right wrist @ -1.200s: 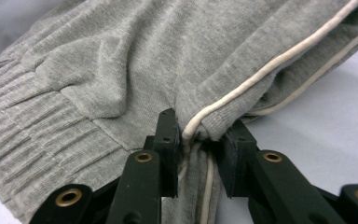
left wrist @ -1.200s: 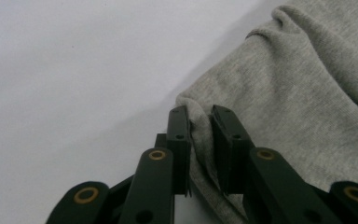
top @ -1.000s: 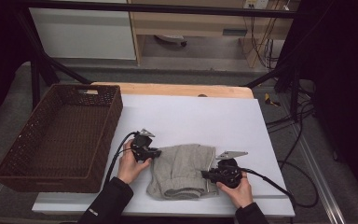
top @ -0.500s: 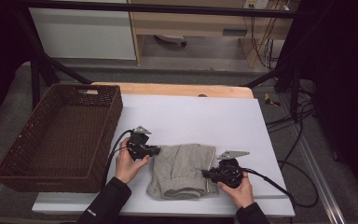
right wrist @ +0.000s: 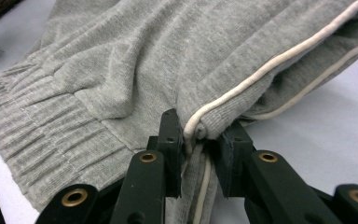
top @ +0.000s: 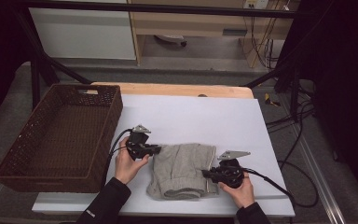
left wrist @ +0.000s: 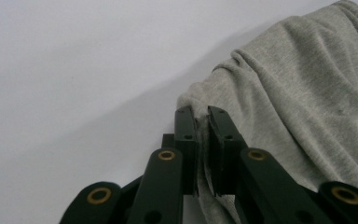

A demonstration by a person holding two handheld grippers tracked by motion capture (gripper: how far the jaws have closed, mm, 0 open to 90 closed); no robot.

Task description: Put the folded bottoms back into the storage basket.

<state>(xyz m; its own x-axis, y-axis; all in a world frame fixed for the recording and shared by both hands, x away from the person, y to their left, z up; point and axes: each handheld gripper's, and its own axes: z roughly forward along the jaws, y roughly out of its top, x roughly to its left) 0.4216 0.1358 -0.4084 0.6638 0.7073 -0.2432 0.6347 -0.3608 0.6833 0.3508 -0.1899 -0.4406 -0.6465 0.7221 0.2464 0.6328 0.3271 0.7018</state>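
Two grippers: both clamp the same folded grey garment [top: 182, 170], one at each side of it.
Right hand [top: 237, 190]: nearest the table's front edge, just right of the garment.
Right gripper [top: 206, 173]: its jaws stand narrow, pinched on the garment's right edge, where a pale cord [right wrist: 279, 58] runs along the seam; cloth bunches between the pads.
Garment: lies flat on the white table [top: 200, 116], near the front edge, its ribbed cuff [right wrist: 42, 140] toward the person.
Left hand [top: 128, 164]: just left of the garment.
Left gripper [top: 158, 149]: its jaws stand nearly together, gripping a fold at the garment's upper left corner [left wrist: 203, 109].
Cables: one trails from each gripper, away from the garment.
Basket [top: 14, 158]: brown wicker, well left of the garment, on the table's left edge.
Farthest: bare white tabletop beyond the garment.
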